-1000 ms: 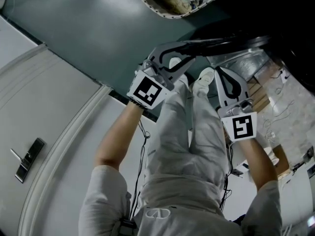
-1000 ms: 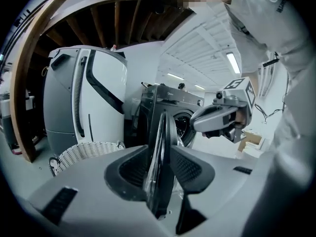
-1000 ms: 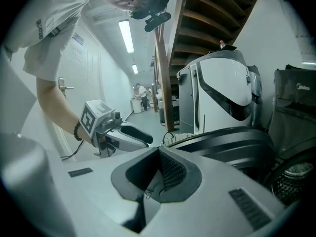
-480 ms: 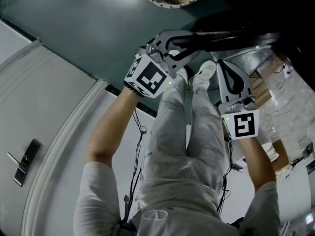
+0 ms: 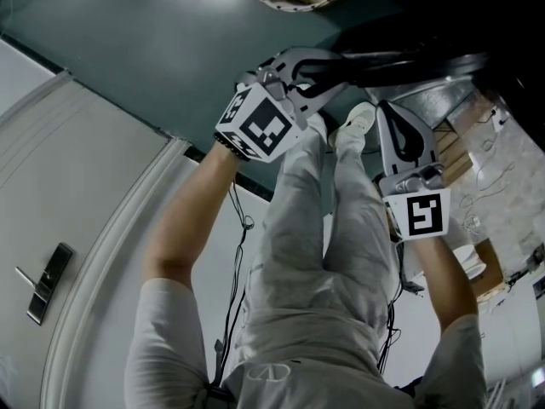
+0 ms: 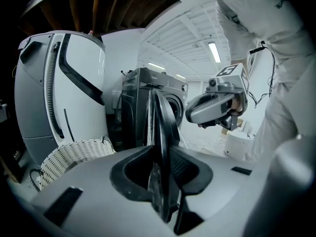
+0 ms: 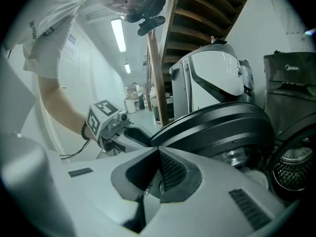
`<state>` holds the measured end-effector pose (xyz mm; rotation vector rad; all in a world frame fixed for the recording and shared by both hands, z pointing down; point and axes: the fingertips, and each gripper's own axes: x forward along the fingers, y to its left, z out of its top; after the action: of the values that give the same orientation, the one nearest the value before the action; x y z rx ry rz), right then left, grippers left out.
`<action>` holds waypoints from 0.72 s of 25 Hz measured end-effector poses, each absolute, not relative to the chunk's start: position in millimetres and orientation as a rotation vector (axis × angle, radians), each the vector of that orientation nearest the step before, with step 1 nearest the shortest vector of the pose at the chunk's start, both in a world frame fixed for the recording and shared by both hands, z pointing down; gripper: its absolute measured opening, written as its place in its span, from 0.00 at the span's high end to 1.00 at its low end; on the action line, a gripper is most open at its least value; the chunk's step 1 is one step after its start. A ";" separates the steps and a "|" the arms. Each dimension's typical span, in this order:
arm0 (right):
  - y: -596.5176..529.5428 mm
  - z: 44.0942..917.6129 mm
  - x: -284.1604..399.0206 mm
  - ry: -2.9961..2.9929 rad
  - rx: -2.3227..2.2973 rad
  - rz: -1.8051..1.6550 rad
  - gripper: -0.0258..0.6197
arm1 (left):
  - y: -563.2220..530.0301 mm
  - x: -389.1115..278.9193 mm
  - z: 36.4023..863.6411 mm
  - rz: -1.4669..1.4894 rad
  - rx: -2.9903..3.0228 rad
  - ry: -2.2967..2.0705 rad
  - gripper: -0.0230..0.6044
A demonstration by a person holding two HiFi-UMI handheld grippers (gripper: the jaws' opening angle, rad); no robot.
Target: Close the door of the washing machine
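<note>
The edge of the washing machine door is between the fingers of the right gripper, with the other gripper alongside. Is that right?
No. The left gripper view shows the edge of the washing machine door between the fingers of the left gripper, which have just been closing on it. The right gripper is the one alongside, fingers together on nothing.

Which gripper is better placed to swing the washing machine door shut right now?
Left. The left gripper has the door edge between its fingers, which have just been closing on it, so it can swing the door. The right gripper is shut and empty, beside the door.
</note>
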<state>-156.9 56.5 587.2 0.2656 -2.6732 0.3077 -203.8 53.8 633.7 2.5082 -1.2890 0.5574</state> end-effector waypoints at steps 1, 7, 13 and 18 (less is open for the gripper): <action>57.1 586.8 -156.8 -2.677 0.270 0.308 0.94 | 53.8 -204.2 633.7 0.567 2.503 -1.301 0.82; 61.8 586.0 -149.7 -2.666 0.322 0.286 0.95 | 56.8 -206.3 632.0 0.547 2.429 -1.409 0.84; 62.6 585.2 -126.0 -2.642 0.456 0.304 0.95 | 64.2 -191.4 632.2 0.555 2.379 -1.431 0.84; 63.7 584.6 -99.7 -2.613 0.529 0.299 0.95 | 74.5 -169.0 633.9 0.568 2.307 -1.469 0.85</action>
<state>-99.7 63.7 584.6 0.5287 -2.6131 0.2989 -169.0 74.5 633.9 2.3073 -1.4694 0.5679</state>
